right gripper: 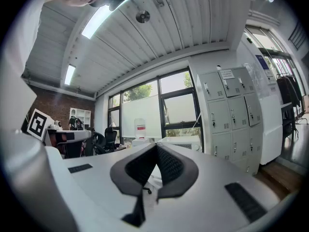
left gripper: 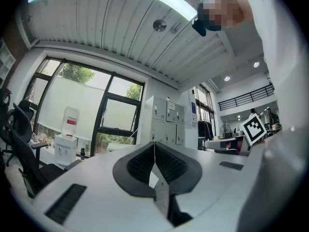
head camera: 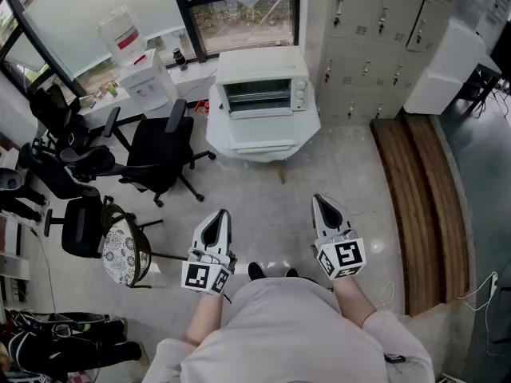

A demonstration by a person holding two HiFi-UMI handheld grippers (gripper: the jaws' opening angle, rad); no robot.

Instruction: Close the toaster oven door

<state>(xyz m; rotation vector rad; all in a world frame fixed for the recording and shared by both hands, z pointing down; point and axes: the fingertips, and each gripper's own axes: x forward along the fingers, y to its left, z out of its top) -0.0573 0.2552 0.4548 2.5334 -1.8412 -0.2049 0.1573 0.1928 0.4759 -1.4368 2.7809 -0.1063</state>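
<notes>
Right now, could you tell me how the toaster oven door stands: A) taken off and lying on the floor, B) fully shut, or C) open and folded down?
C: the toaster oven shows its open cavity, and its door lies folded down in front.

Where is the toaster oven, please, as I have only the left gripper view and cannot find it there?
Observer: The head view shows the toaster oven ahead on a white table, beside the lockers.
Operator: Is its door open?
Observer: Yes, the door is folded down towards the person.
Operator: And the right tool?
Observer: The right tool is shut with nothing between its jaws.
</notes>
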